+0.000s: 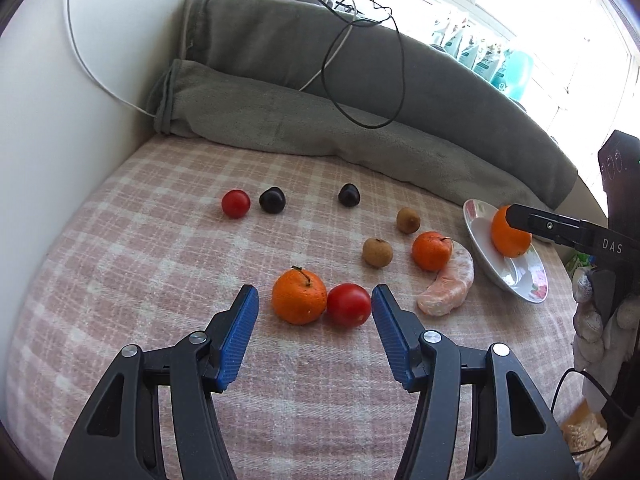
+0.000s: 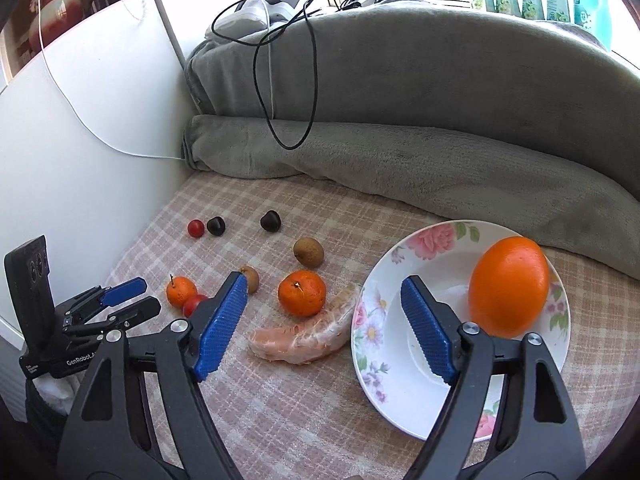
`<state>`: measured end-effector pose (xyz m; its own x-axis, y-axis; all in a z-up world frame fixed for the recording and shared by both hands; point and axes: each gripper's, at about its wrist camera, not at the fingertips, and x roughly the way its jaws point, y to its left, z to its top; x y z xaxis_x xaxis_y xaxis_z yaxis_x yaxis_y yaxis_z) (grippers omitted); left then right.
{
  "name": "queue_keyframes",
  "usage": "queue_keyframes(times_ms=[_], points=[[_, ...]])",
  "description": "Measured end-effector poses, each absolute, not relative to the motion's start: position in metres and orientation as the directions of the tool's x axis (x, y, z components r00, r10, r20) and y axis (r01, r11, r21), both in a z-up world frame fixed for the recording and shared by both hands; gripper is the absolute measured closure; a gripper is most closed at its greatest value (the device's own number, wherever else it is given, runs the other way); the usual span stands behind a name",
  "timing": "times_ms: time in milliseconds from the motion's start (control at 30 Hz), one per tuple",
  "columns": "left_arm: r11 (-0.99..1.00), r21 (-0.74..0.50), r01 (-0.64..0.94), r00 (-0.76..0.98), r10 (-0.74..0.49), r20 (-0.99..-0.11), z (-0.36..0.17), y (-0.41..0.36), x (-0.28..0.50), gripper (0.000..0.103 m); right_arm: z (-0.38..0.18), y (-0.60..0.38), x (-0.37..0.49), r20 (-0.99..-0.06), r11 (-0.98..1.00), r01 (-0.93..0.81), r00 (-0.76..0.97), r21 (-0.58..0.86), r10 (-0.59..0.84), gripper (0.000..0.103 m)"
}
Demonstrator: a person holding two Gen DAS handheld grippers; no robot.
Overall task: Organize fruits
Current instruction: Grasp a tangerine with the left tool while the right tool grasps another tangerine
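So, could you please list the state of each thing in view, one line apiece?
Plate: on the checked cloth, holding only the large orange.
Large orange: in the plate, ungripped.
Mandarin with stem: on the cloth, touching the tomato.
Tomato: on the cloth, ungripped.
Pomelo segment: peeled, beside the plate.
Left gripper: open, empty.
Right gripper: open, empty.

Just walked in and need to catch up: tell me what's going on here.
A person holding a gripper in each hand is sorting fruit on a pink checked blanket. One large smooth orange already sits in the white floral plate. The right gripper hangs open over the plate's near rim, empty. The left gripper is open and lined up on a stemmed tangerine and a red tomato, which touch. The other small fruits lie loose on the blanket.
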<state>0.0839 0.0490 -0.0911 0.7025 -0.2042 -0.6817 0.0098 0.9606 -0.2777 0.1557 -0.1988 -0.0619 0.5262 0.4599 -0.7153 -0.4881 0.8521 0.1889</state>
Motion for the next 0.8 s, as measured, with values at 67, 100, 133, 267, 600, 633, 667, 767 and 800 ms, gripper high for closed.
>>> queue_keyframes(times_ms=[67,100,133,267,600,633,667,767,800], points=[[0.96,-0.281,0.007,0.699,-0.205,-0.685,-0.093,0.051,0.085,0.047,-0.066,-0.192,0.158,-0.725,0.847,-0.5,0.515,0.179,0.457,0.025],[0.96,-0.28,0.006,0.697,-0.204,-0.687,-0.094,0.052,0.086,0.047,-0.068,-0.189,0.159,-0.731,0.844,-0.507,0.508,0.175,0.456,0.029],[0.96,-0.279,0.004,0.696,-0.203,-0.689,-0.095,0.052,0.087,0.047,-0.07,-0.186,0.159,-0.736,0.842,-0.512,0.501,0.171,0.454,0.03],[0.96,-0.28,0.003,0.69,-0.205,-0.694,-0.098,0.053,0.09,0.05,-0.079,-0.172,0.161,-0.758,0.832,-0.534,0.477,0.151,0.445,0.033],[0.938,-0.345,-0.014,0.667,-0.249,-0.702,-0.111,0.065,0.1,0.059,-0.098,-0.147,0.168,-0.799,0.819,-0.566,0.448,0.093,0.4,0.046],[0.935,-0.354,-0.014,0.665,-0.256,-0.702,-0.112,0.066,0.1,0.06,-0.099,-0.146,0.169,-0.802,0.819,-0.568,0.447,0.088,0.396,0.048],[0.933,-0.359,-0.012,0.663,-0.261,-0.702,-0.112,0.066,0.101,0.06,-0.101,-0.145,0.17,-0.804,0.819,-0.568,0.446,0.083,0.392,0.048],[0.933,-0.36,-0.01,0.66,-0.265,-0.703,-0.115,0.065,0.102,0.061,-0.105,-0.142,0.174,-0.811,0.819,-0.57,0.45,0.062,0.375,0.048],[0.932,-0.363,-0.009,0.658,-0.268,-0.704,-0.115,0.065,0.103,0.061,-0.106,-0.14,0.175,-0.813,0.819,-0.571,0.449,0.058,0.37,0.048]])
